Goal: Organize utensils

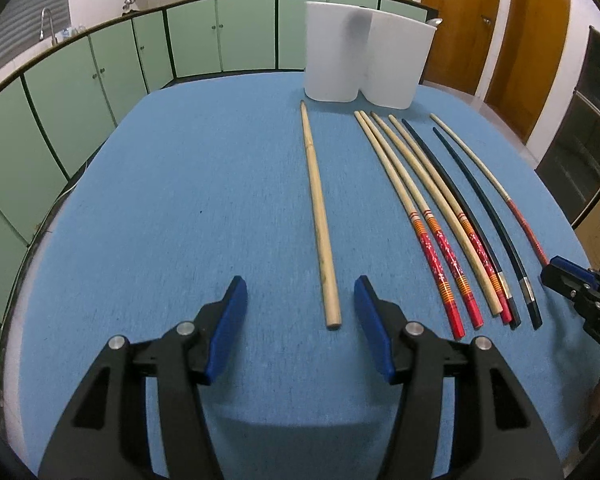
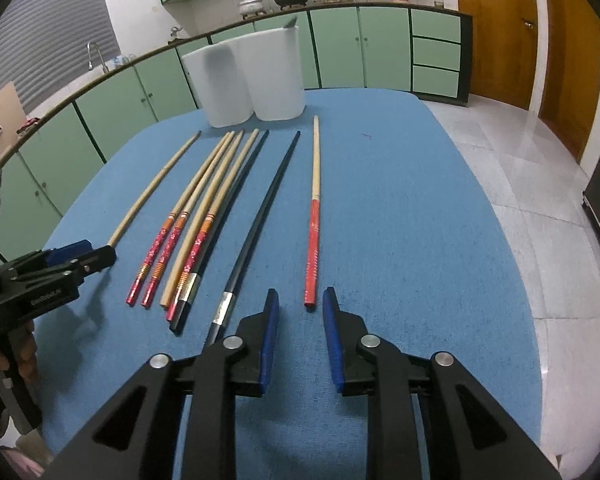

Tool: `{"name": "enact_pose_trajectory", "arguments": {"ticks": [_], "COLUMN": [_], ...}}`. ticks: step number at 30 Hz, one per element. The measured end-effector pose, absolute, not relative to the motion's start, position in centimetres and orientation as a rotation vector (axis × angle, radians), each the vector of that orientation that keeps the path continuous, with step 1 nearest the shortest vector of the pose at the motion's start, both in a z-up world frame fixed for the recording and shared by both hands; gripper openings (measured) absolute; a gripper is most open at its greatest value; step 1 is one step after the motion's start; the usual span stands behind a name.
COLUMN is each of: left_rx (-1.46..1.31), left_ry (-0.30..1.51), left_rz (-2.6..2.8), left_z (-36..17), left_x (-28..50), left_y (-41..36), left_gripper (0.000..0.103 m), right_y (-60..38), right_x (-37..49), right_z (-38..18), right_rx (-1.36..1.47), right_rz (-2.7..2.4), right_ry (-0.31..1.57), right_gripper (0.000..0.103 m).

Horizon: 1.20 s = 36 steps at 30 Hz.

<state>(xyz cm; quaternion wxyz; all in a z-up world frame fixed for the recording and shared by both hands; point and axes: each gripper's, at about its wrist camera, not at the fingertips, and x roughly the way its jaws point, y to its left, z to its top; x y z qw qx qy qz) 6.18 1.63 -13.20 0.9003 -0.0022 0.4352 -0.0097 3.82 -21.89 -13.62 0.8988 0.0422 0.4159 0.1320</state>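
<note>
Several chopsticks lie lengthwise on the blue table [image 1: 180, 200]. A plain wooden chopstick [image 1: 318, 208] lies alone at the left, its near end just ahead of my open, empty left gripper [image 1: 300, 288]. A bunch of red-handled chopsticks [image 1: 432, 224] and two black chopsticks [image 1: 484, 208] lie to its right. A red-handled chopstick [image 2: 314, 216] lies apart at the right, its near end just ahead of my open, empty right gripper [image 2: 300, 300]. A white two-compartment holder [image 1: 360, 60] stands at the table's far edge, also in the right wrist view [image 2: 248, 80].
Green cabinets [image 1: 100, 80] with a counter, sink tap and pots run behind the table. Wooden doors [image 2: 540, 40] stand at the right. White tiled floor [image 2: 520, 180] lies beyond the table's right edge. The left gripper shows in the right wrist view [image 2: 80, 256].
</note>
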Motion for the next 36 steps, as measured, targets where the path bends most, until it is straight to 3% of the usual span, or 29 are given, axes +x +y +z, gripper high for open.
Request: {"name": "enact_pose_trajectory", "arguments": {"ticks": [4, 7, 13, 15, 23, 36], "left_rx": [0.003, -0.004, -0.007, 0.008, 0.034, 0.048], "left_ry": [0.902, 0.902, 0.899, 0.897, 0.882, 0.703], "left_rz": [-0.009, -0.011, -0.016, -0.015, 0.000, 0.007], "left_z": [-13.3, -13.3, -13.3, -13.3, -11.7, -2.4], "left_x": [6.2, 6.2, 6.2, 6.2, 5.8, 5.3], "left_y": [1.4, 1.3, 1.0, 0.6, 0.7, 2.2], "left_gripper": [0.053, 0.045, 0.016, 0.006, 0.006, 0.006], "right_y": [-21.8, -21.7, -21.4, -21.5, -22.2, -24.6], "right_x": [4.1, 4.5, 4.7, 4.8, 4.4, 4.1], "right_z": [-13.7, -13.8, -14.0, -14.1, -12.7, -5.0], "right_rx": [0.088, 0.085, 0.048, 0.054, 0.056, 0.066], "right_rz": [0.264, 0.254, 0.211, 0.209, 0.219, 0.225], "right_ry": [0.862, 0.866, 0.869, 0.870, 0.841, 0.669], "right_gripper": [0.022, 0.021, 0.007, 0.006, 0.006, 0.006]}}
